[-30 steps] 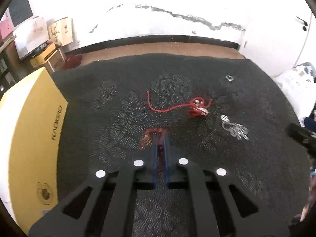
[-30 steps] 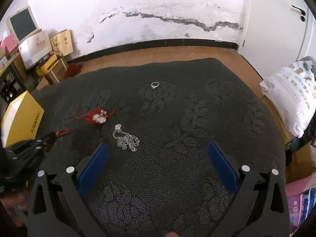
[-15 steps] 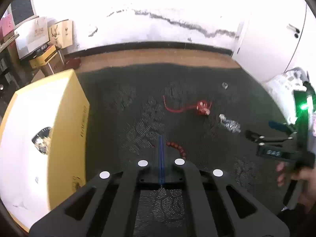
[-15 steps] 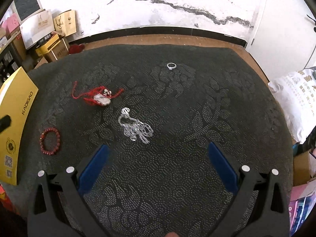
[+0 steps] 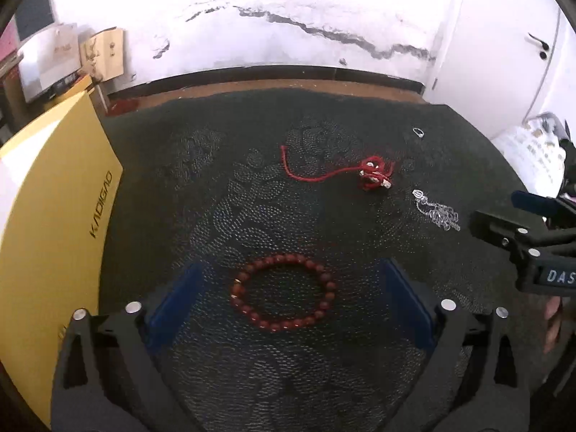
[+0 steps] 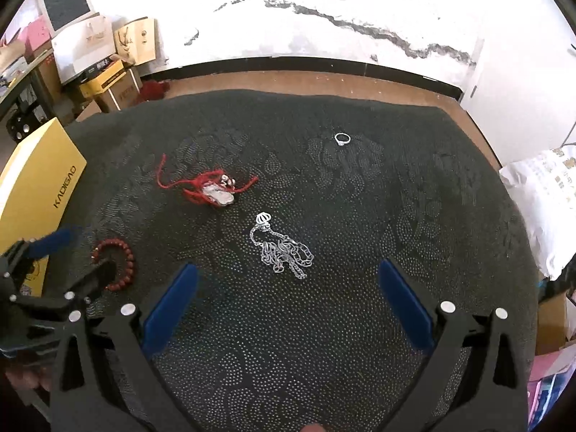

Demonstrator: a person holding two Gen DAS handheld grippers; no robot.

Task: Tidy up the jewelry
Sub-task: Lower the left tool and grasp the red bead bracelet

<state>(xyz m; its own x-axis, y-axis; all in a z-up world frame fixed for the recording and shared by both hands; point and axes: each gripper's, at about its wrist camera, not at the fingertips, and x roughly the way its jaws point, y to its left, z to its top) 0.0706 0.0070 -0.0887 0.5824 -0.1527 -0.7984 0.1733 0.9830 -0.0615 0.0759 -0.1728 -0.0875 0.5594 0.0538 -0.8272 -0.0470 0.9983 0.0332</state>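
The left tool (image 5: pixel 288 298), jaws opening wide, straddles the red bead bracelet (image 5: pixel 284 297) at lower centre untouched, while the right tool (image 6: pixel 288 302) gapes wide below the silver chain (image 6: pixel 282 252).

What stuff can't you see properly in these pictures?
- Yellow box: the left view's edge cuts it off, so its inside is hidden.
- Bead bracelet: in the right view the left tongs cover part of it.
- Ring: too small in the left view to show any stone.
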